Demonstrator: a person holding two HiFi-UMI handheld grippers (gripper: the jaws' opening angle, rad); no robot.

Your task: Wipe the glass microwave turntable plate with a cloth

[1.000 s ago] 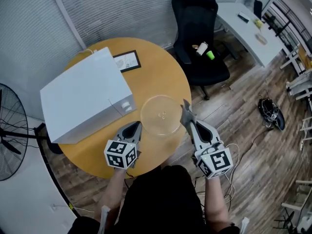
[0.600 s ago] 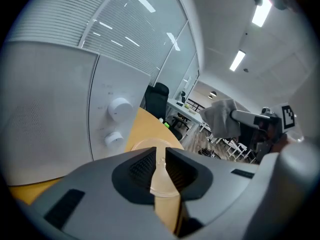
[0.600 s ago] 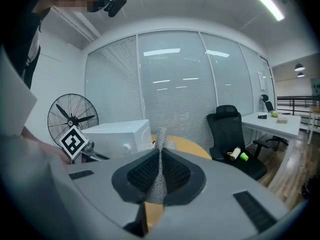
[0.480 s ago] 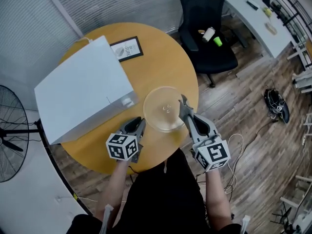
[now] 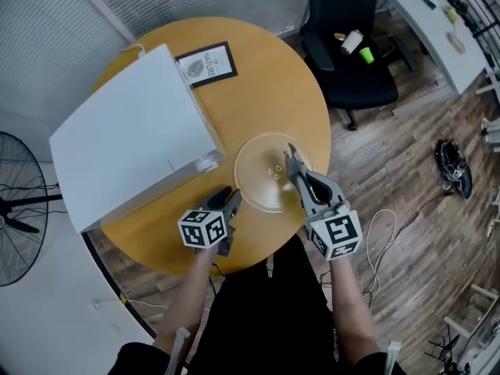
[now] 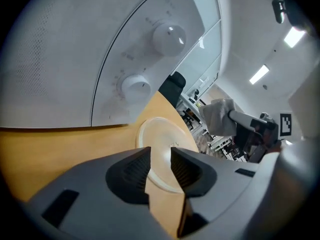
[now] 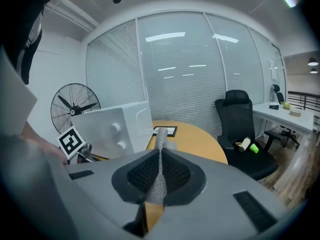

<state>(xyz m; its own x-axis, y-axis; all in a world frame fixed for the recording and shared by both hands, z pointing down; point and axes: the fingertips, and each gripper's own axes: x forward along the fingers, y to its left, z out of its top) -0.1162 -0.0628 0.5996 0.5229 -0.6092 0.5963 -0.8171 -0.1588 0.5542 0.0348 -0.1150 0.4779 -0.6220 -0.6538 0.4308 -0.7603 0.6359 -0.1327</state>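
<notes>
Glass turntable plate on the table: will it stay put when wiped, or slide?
Probably slides: the glass turntable plate lies loose on the smooth wooden table, nothing clamping it. Likely stiff but breakable, being clear glass near the table's edge. The left tongs, opening and empty, may need to steady it.

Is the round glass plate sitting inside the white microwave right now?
No, the clear round glass plate lies flat on the round wooden table, just beside the white microwave.
</notes>
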